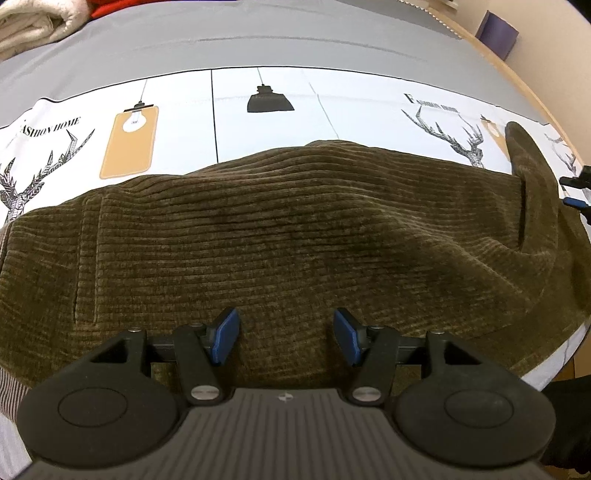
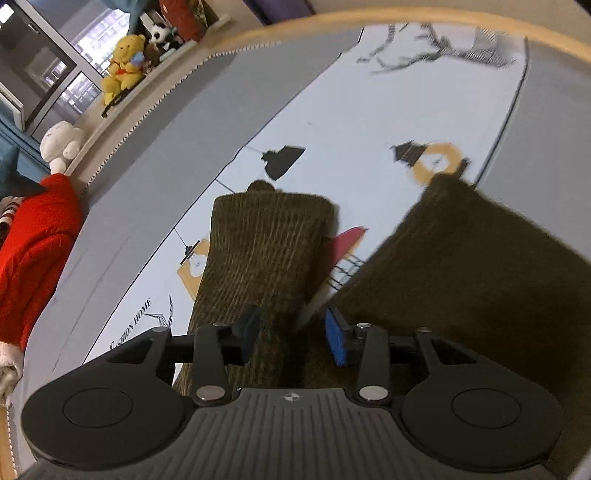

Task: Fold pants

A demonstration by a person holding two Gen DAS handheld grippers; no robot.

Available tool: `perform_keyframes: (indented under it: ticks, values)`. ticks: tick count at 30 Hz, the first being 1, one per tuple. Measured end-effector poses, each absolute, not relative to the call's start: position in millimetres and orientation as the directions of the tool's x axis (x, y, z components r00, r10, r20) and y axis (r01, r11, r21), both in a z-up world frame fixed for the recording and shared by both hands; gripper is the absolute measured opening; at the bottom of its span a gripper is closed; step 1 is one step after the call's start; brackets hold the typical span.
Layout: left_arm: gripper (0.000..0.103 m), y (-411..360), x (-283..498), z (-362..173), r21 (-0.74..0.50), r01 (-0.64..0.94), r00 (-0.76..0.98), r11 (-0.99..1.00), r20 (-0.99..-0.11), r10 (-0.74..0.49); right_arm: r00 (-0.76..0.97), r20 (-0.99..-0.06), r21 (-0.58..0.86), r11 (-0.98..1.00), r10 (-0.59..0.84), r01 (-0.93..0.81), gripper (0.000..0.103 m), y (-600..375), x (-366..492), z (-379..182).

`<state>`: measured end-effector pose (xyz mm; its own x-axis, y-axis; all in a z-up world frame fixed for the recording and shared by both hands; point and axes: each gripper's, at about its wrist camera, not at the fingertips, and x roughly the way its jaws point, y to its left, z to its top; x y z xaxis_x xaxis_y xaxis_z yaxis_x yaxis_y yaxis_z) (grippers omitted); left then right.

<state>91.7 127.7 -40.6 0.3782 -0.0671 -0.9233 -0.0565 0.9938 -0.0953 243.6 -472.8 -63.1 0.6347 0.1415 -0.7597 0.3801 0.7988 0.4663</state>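
The brown corduroy pants (image 1: 280, 236) covered the near part of the bed. Beyond them the printed sheet (image 1: 354, 107) and its grey border lay bare, open to a gripper. A folded cream blanket (image 1: 33, 22) and a red garment (image 2: 33, 251) crowded the far left edge.

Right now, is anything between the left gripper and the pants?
Nothing visible. The left gripper hangs open directly over the brown corduroy pants, with only bare fabric between and ahead of its blue pads. No other item lies on that stretch.
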Motion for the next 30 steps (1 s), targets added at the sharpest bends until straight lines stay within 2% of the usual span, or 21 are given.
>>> perform_keyframes:
  ticks: [4, 5, 6, 7, 13, 19, 22, 25, 27, 30]
  values:
    - [0.062, 130.8, 97.6, -42.7, -0.101, -0.072, 0.378, 0.992, -0.923, -0.067, 0.624, -0.771, 0.456, 0.793, 0.126, 0.403, 0.042, -468.4, 263.4, -76.9]
    - [0.062, 131.2, 98.8, -43.1, -0.104, -0.072, 0.379, 0.992, -0.923, -0.069, 0.63, -0.767, 0.463, 0.786, 0.123, 0.41, 0.039, -468.8, 266.3, -78.4]
    - [0.062, 131.7, 100.3, -43.4, -0.105, -0.073, 0.38, 0.992, -0.923, -0.069, 0.642, -0.758, 0.466, 0.784, 0.115, 0.411, 0.016, -468.4, 268.5, -77.5]
    - [0.062, 132.6, 101.8, -43.8, -0.106, -0.074, 0.38, 0.992, -0.922, -0.07, 0.651, -0.752, 0.46, 0.79, 0.104, 0.406, 0.004, -466.6, 270.6, -74.4]
    - [0.062, 134.6, 106.8, -42.0, -0.123, -0.081, 0.393, 0.989, -0.916, -0.082, 0.757, -0.652, 0.454, 0.818, 0.035, 0.353, 0.004, -463.8, 239.2, -18.8]
    - [0.062, 127.1, 91.3, -30.8, -0.155, -0.029, 0.423, 0.987, -0.897, -0.129, 0.801, -0.578, 0.39, 0.809, -0.156, 0.439, 0.003, -491.2, 136.0, 44.4]
    - [0.062, 125.8, 79.5, -28.7, -0.16, -0.003, 0.42, 0.987, -0.896, -0.144, 0.706, -0.674, 0.353, 0.746, -0.215, 0.565, 0.003, -514.4, 93.7, 23.8]
    - [0.062, 128.0, 69.8, -30.9, -0.162, 0.017, 0.398, 0.987, -0.904, -0.155, 0.533, -0.834, 0.356, 0.599, -0.142, 0.717, 0.003, -552.1, 78.3, -31.3]
    - [0.062, 135.8, 64.0, -33.9, -0.177, 0.0, 0.382, 0.984, -0.91, -0.164, 0.508, -0.86, 0.399, 0.549, -0.054, 0.734, 0.003, -565.8, 78.5, -57.3]
    - [0.062, 161.5, 54.8, -37.0, -0.226, -0.09, 0.372, 0.97, -0.911, -0.178, 0.496, -0.868, 0.386, 0.595, -0.024, 0.705, 0.009, -567.7, 89.1, -67.1]
